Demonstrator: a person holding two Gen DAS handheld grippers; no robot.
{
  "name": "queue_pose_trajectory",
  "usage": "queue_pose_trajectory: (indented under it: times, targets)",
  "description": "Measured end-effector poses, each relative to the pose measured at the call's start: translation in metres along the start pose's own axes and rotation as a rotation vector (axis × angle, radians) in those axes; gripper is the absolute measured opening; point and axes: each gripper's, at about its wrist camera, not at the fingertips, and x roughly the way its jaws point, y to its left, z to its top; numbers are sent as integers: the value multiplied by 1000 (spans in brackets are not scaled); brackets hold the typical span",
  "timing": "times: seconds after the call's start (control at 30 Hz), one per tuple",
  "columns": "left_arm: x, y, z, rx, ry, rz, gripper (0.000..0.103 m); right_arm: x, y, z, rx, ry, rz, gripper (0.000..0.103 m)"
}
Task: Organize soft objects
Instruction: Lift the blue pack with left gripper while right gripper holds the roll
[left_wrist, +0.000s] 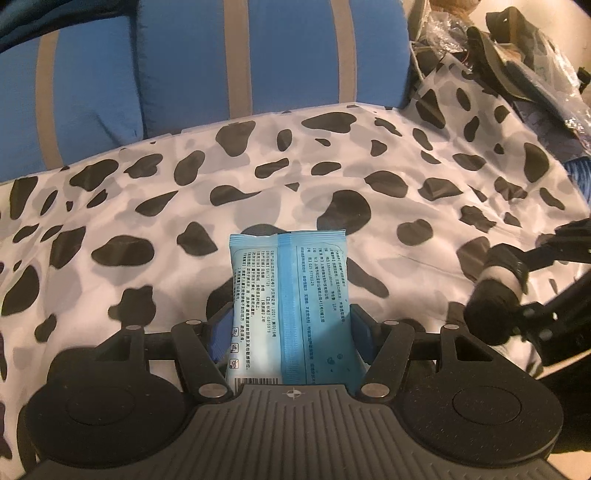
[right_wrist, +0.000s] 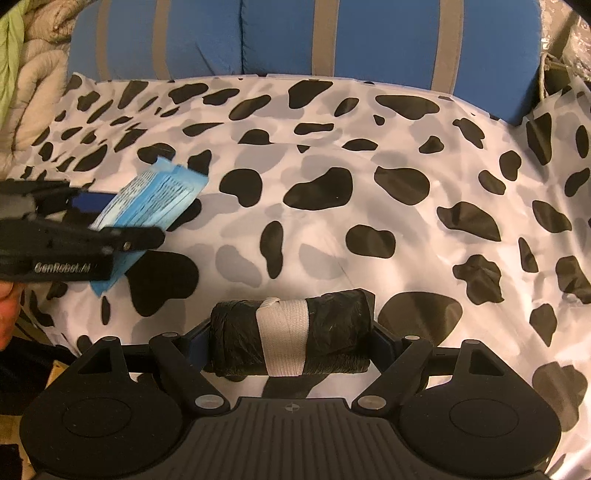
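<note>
Quilted bedding (right_wrist: 35, 85): far left edge, beige, bunched beside the sheet; not part of the handling.
Person's hand (right_wrist: 7, 314): lower left in the right wrist view, only partly visible, carrying the left tool.
Left gripper (left_wrist: 291, 325): jaws clenched on the blue wet-wipe packet (left_wrist: 290, 306), one blue pad against each long edge; the grip sits on the packet's lower half so the sealed top sticks out free ahead of the fingers.
Blue wet-wipe packet, position: off the sheet, tilted, printed back face toward the camera; held, by the look of it, for carrying to a sorted spot.
Cow-print sheet (left_wrist: 332, 173): spread over the working surface, wrinkled, serving as the sorting ground.
Blue striped cushion (right_wrist: 280, 37): along the far edge, behind the sheet.
Right gripper (right_wrist: 291, 332): jaws grasping the black bag roll (right_wrist: 332, 328) endwise, a pad at each end; the wide stance suits the roll's length.
Black bag roll, position: crosswise between the fingers, bound by a white band (right_wrist: 282, 338), just above the sheet; contact underneath cannot be told.
Clutter (left_wrist: 517, 62): far right, dark bags and wrappers past the sheet's corner.
</note>
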Motion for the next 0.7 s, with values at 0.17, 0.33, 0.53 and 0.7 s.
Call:
queue_pose_trajectory:
  times: [0.17, 0.33, 0.53, 0.7]
  targets:
    - [-16, -1, -11, -12, -9, -3, 62, -5, 6, -7, -1, -4, 2, 84]
    - [-29, -3, -21, -21, -11, -7, 62, -10, 11, -13, -7, -10, 6, 84]
    - [-42, -6, -33, -22, -8, -13, 62, -16, 20, -20, -20, -15, 25, 84]
    - [-53, -11, -44, -16, -5, -20, 62, -23, 31, -29, -46, -20, 56, 84]
